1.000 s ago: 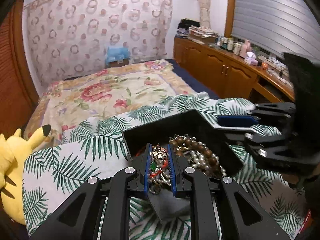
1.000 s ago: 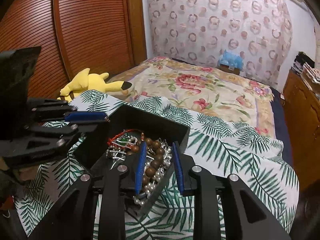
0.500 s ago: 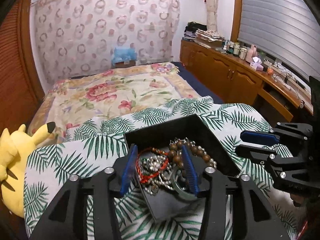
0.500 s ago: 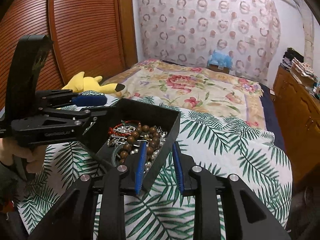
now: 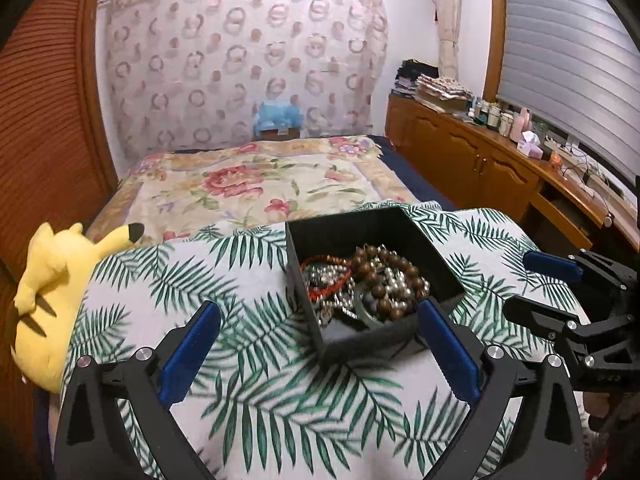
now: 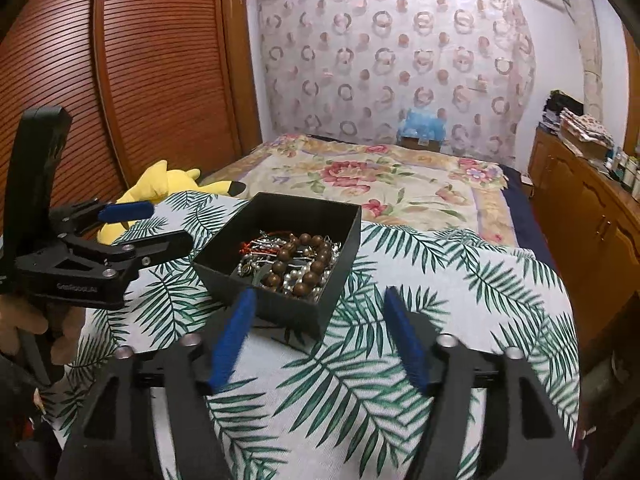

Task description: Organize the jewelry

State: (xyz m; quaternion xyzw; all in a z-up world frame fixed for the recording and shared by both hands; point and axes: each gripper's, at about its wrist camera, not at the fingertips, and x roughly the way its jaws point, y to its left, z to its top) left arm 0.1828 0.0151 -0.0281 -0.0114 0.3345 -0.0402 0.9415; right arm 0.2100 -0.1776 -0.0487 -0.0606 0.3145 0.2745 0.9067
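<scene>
Both grippers have backed off the black box and their jaws have just been opening.

Left gripper (image 5: 318, 338) stands spread wide, holding nothing, the box's near corner between its fingers untouched; right gripper (image 6: 318, 334) gapes empty just short of the box (image 6: 340, 276). Leaf-print cloth (image 6: 420, 272) lies bare around it. Inside, brown beads (image 5: 390, 280), pearls and a red cord tangle together.
</scene>
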